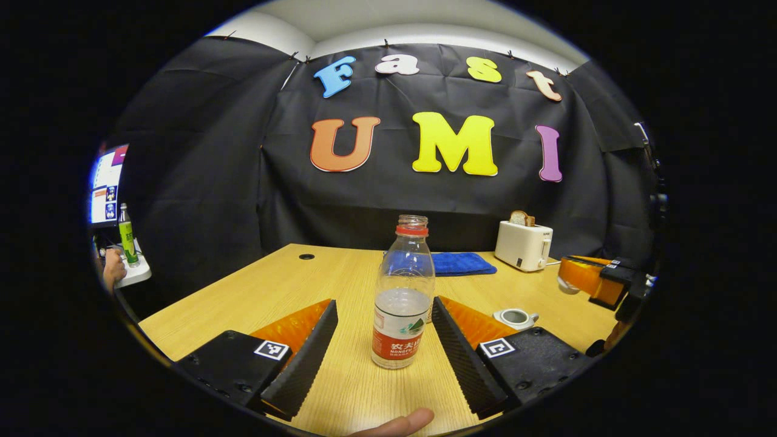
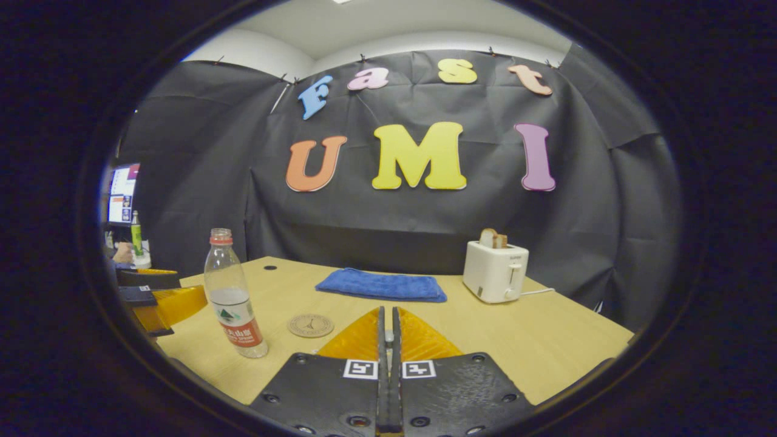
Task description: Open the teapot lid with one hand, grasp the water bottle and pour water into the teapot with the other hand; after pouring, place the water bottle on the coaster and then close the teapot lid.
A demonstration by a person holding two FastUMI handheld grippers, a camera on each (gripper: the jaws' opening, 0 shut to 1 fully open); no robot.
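Note:
An uncapped water bottle (image 1: 403,297), about half full, stands upright on the wooden table (image 1: 340,273). My left gripper (image 1: 383,302) is open, a finger on each side of the bottle and neither touching it. The white teapot (image 1: 515,317) sits low at the right with its top open, partly behind my finger. Above it, my right gripper (image 1: 561,280) holds a small white lid at its tips. In the right gripper view my right gripper (image 2: 388,312) is shut, with a bit of white between the fingers. There the bottle (image 2: 234,297) stands just left of a round coaster (image 2: 310,325).
A folded blue cloth (image 2: 382,284) lies at the back of the table. To its right stands a white toaster (image 2: 496,270) holding bread. A fingertip (image 1: 400,423) shows at the bottom edge. Off the table's left edge are a screen and a green bottle (image 1: 127,237).

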